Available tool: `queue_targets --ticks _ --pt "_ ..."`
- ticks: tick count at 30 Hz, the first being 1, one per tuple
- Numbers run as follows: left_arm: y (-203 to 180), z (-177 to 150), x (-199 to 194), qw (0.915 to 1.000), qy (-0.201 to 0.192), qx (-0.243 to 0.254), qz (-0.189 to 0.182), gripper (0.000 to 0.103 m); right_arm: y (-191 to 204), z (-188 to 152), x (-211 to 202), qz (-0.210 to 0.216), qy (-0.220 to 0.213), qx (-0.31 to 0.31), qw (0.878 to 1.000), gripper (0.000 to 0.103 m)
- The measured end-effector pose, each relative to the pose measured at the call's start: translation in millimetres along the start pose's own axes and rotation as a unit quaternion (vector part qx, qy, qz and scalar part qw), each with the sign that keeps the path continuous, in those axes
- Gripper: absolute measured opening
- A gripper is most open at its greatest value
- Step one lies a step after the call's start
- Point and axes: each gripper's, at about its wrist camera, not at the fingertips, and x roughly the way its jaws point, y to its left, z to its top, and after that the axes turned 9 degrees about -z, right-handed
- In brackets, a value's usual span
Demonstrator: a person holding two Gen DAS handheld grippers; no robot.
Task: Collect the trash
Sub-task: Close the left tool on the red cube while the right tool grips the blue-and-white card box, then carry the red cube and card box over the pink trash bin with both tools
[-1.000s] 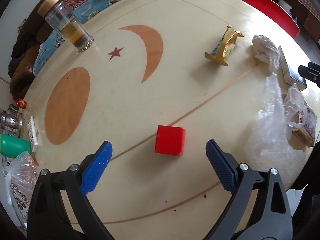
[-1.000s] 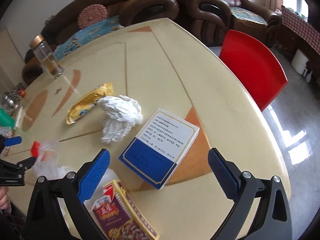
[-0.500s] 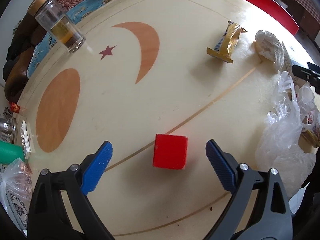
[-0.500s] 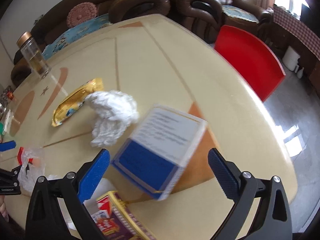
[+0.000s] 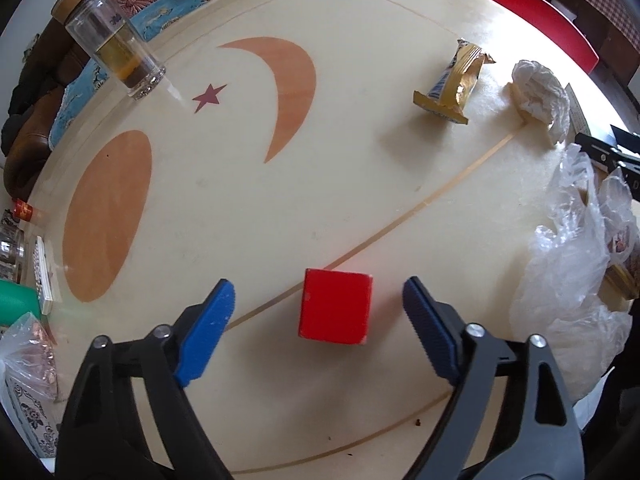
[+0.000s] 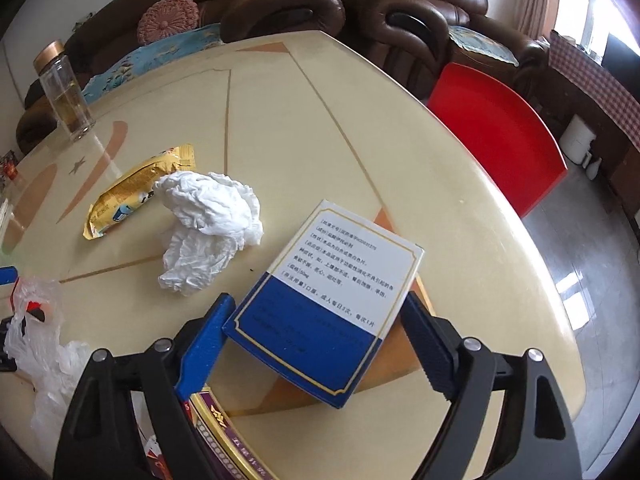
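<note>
My left gripper [image 5: 318, 320] is open, its blue pads either side of a red cube [image 5: 335, 306] on the table, not touching it. My right gripper [image 6: 316, 330] is open around the near end of a white-and-blue box [image 6: 332, 292], which sits tilted between the pads. A crumpled white tissue [image 6: 208, 220] and a yellow snack wrapper [image 6: 136, 192] lie beyond it; both show in the left wrist view, tissue [image 5: 540, 98], wrapper [image 5: 454, 78]. A clear plastic bag [image 5: 568, 280] lies at the table's right edge, holding a purple packet [image 6: 224, 444].
A glass bottle with a gold lid [image 5: 112, 56] stands far left on the cream table [image 5: 360, 160]. A red chair [image 6: 496, 136] and brown sofas [image 6: 360, 4] stand beyond. A green cup [image 5: 16, 306] and bagged items [image 5: 24, 364] sit at the left edge.
My left gripper has closed in on the red cube, which now sits between the pads. My right gripper has advanced onto the white-and-blue box, which has shifted and tilted.
</note>
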Motion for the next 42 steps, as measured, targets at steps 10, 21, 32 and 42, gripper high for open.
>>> queue_targets --ticks 10,21,32,42 --pt "-5 0 -3 0.9997 0.005 -0.016 -0.016 0.035 -16 1 -1 0.042 0.001 0.01 0.999 0.077" --pt "-2 -5 -10 0.9987 -0.002 -0.052 0.003 0.032 -25 3 -15 0.022 -0.026 -0.007 0.999 0.075" --pt "-12 -16 -39 0.9982 -0.026 -0.052 0.016 0.03 -24 4 -52 0.022 -0.069 -0.028 0.997 0.074" --pt "-19 -22 -64 0.9972 -0.048 -0.056 0.011 0.03 -17 -1 -83 0.025 -0.104 -0.049 0.993 0.074"
